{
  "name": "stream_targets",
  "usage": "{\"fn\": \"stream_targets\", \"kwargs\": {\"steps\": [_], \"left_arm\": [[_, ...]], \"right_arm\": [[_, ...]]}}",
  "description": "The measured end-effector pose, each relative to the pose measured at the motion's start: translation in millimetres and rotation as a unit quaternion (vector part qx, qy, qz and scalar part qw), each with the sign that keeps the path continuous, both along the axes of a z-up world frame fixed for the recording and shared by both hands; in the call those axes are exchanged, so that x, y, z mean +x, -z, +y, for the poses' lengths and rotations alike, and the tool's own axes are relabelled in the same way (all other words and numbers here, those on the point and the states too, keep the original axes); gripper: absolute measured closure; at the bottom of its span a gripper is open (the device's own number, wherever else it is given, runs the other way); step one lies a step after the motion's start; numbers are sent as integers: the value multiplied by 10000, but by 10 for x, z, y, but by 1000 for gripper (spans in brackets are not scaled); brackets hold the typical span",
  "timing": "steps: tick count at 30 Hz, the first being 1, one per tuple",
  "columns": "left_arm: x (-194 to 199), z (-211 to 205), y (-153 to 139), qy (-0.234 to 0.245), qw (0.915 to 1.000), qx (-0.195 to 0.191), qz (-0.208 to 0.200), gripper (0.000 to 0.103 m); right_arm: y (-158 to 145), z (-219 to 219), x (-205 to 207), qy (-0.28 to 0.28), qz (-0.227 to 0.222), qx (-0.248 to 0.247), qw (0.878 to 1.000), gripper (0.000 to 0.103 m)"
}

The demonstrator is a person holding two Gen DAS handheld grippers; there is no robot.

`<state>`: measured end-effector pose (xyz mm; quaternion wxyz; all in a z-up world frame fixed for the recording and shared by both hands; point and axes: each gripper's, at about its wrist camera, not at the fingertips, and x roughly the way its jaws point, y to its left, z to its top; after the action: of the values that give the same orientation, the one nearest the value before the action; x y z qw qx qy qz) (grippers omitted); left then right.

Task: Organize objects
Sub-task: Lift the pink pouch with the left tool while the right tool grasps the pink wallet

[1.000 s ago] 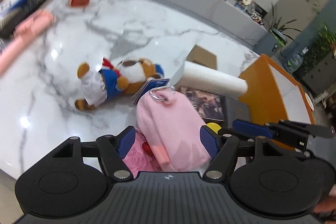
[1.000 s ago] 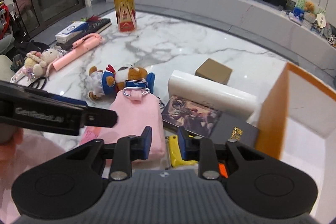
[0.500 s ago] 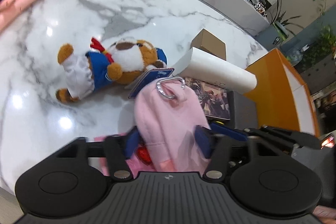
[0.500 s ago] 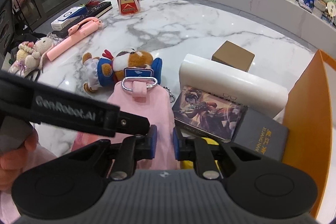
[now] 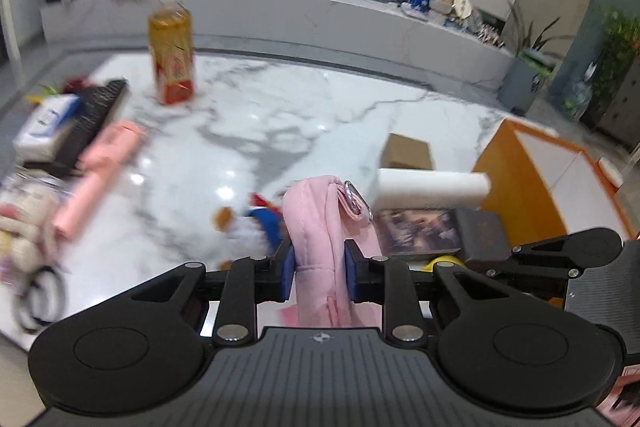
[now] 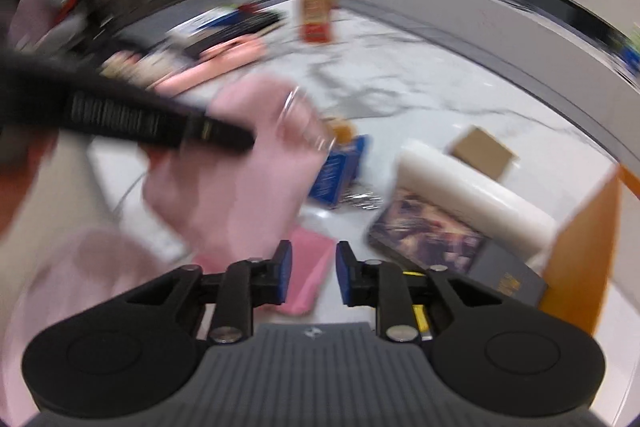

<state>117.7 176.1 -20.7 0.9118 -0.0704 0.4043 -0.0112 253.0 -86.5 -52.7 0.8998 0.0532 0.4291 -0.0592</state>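
Both wrist views look down, close, sharing the marble table [image 5: 320, 115].

On the worktop [image 5: 320, 115] a drink bottle [image 5: 171, 61] stands upright at the far left. Nearer on that side a keyboard [image 5: 94, 119] lies with a small carton [image 5: 44, 123] to its left and a selfie stick [image 5: 100, 175] to its right. At the right edge sits an open bin [image 5: 532, 183]. Just left of the bin a cardboard box [image 5: 406, 151] lies behind a long roll [image 5: 432, 189], and in front of the roll a picture book [image 5: 416, 231] lies flat with a dark box [image 5: 482, 235] beside it. A plush toy [image 5: 248, 227] lies left of the book, behind the raised pouch [image 5: 320, 227] that sits between the pads of the left tool [image 5: 320, 269]. The right tool [image 6: 314, 275] hangs above a flat packet [image 6: 308, 275].
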Motion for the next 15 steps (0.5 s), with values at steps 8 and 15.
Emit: {"fn": "stream_targets", "kwargs": {"steps": [8,15], "left_arm": [[-189,113,64,45,9942,1019,349,74],[-81,271,210,81,9958,757,516,74]], "right_arm": [[281,287,299,-1319,651,-448,9881,56],[420,293,529,-2082,1247,-938,9656,41]]}}
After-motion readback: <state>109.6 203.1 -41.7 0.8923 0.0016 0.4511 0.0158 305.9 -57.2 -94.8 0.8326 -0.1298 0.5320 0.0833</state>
